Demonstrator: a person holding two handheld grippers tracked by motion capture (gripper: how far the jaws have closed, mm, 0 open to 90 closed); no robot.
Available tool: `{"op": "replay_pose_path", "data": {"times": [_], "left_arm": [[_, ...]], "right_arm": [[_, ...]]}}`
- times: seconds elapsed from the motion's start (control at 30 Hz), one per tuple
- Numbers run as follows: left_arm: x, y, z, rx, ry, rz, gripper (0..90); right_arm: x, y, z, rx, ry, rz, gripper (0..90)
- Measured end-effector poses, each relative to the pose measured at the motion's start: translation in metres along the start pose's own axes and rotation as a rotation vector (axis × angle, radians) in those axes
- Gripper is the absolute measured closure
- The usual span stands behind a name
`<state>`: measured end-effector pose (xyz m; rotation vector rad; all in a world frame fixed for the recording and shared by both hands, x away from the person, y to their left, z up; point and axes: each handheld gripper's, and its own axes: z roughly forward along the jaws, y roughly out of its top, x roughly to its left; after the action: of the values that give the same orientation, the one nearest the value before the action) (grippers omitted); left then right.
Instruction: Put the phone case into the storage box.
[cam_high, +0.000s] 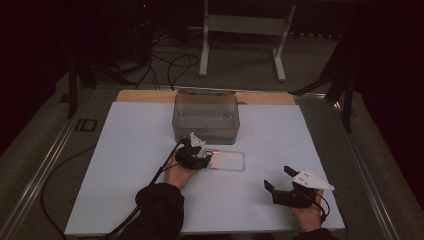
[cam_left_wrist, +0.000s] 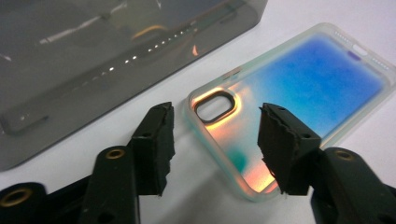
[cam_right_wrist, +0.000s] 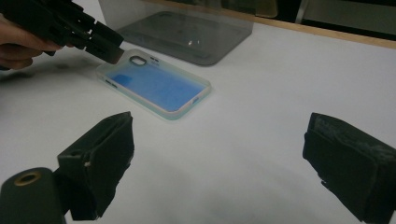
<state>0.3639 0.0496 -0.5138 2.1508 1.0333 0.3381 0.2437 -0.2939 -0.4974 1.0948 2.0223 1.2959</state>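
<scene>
At centre-left of the high view, the left gripper (cam_high: 206, 159) hovers at the camera-hole end of an iridescent phone case (cam_high: 227, 160), jaws part-spread astride that end, not pressing it. The case lies flat on the white tabletop (cam_high: 130, 150), just below a smoky plastic box (cam_high: 205, 117). At lower right, the right gripper (cam_high: 278, 179) rests with jaws wide apart, empty.

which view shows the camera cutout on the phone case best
The left gripper view: the dark-rimmed oval cutout of the iridescent translucent phone case sits close, between the jaws. The right gripper view shows it small; in the high view it cannot be made out.
</scene>
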Motion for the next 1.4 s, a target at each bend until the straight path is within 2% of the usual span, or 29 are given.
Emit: {"op": "replay_pose_path", "data": {"times": [0.27,0.3,0.47,0.6,0.8,0.93,1.1,1.4], "left_arm": [[0.001,-0.002,0.003,0.040,-0.003,-0.007,59.4],[0.001,-0.002,0.004,0.053,0.008,-0.002,60.8],[0.001,-0.003,0.004,0.055,-0.007,-0.019,69.0],[0.002,-0.001,0.004,0.065,0.004,-0.046,76.7],[0.004,0.000,0.004,0.064,0.044,-0.044,87.2],[0.004,-0.001,0.004,0.053,0.050,-0.037,88.5],[0.006,-0.003,0.003,0.040,0.044,-0.051,88.6],[0.010,-0.001,-0.013,-0.031,0.057,-0.055,88.9]], "right_arm": [[0.000,0.000,0.000,-0.001,0.001,0.001,8.7],[0.000,0.000,0.000,0.000,0.001,0.001,8.7],[0.000,0.000,0.000,-0.001,0.002,0.001,8.7],[0.000,0.000,0.000,0.000,0.001,0.001,8.7],[0.000,0.000,0.000,0.000,0.001,0.002,8.7],[0.000,0.000,0.000,0.000,0.003,0.002,8.8],[-0.001,0.000,0.000,0.000,0.003,0.004,8.7],[0.000,0.000,0.000,0.002,0.004,0.002,8.7]]}}
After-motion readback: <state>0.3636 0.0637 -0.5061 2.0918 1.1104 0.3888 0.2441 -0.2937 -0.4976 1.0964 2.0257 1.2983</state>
